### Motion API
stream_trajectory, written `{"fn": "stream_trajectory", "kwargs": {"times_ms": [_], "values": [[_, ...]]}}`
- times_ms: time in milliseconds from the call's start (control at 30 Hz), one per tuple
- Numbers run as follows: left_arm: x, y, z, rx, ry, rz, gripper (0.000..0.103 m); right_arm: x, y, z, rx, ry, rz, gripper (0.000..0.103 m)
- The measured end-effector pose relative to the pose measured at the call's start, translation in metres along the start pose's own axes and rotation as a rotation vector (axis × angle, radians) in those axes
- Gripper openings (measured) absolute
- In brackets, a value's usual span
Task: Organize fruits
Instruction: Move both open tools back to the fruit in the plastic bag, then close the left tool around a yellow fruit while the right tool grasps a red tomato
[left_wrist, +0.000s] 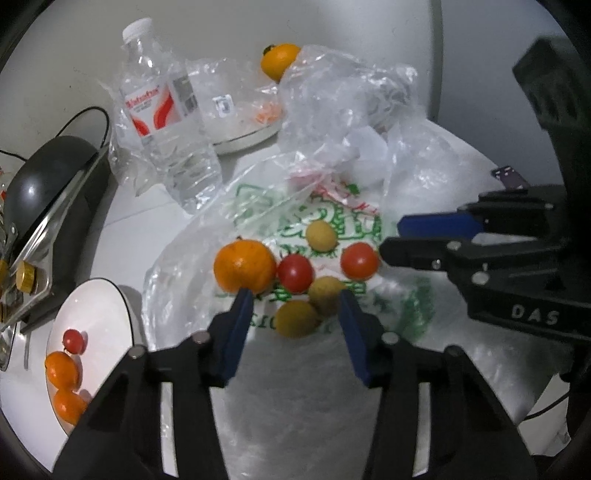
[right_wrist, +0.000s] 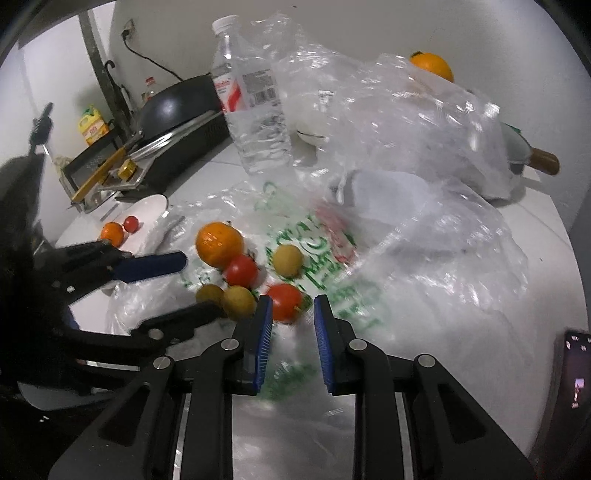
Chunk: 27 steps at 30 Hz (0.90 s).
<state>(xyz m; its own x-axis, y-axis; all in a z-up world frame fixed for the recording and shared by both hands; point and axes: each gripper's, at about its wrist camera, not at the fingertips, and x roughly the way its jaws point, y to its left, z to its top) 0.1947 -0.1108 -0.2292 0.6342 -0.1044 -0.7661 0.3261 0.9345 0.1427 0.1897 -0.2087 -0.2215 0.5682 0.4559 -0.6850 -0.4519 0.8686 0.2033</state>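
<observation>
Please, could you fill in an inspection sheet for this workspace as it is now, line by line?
Surface: white counter, with a printed plastic bag spread on it.
Job's things: on the bag, one orange, two tomatoes and three yellow fruits; the white plate holds two small oranges and a small tomato; a back orange lies behind the bags.
Clutter: water bottle, crumpled clear bags, black pan, phone.
Grippers: left tongs open around a yellow fruit; right tongs shut, nothing held.
Cables: black cable near the pan.
Surroundings: white wall, yellow oil bottle.
</observation>
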Motion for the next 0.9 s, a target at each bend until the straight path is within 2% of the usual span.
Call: {"fn": "stream_trajectory", "kwargs": {"times_ms": [333,567,900], "values": [[0.013,0.010,-0.007,0.011,0.028,-0.027,0.044,0.026,0.006,0.008,0.006,0.047,0.000,0.025],[0.019,0.010,-0.008,0.029,0.043,-0.066,0.029,0.030,0.004,0.009,0.021,0.055,-0.005,0.025],[0.011,0.015,-0.009,0.025,0.018,-0.091,0.028,0.033,0.006,0.010,0.032,0.066,-0.013,0.027]]}}
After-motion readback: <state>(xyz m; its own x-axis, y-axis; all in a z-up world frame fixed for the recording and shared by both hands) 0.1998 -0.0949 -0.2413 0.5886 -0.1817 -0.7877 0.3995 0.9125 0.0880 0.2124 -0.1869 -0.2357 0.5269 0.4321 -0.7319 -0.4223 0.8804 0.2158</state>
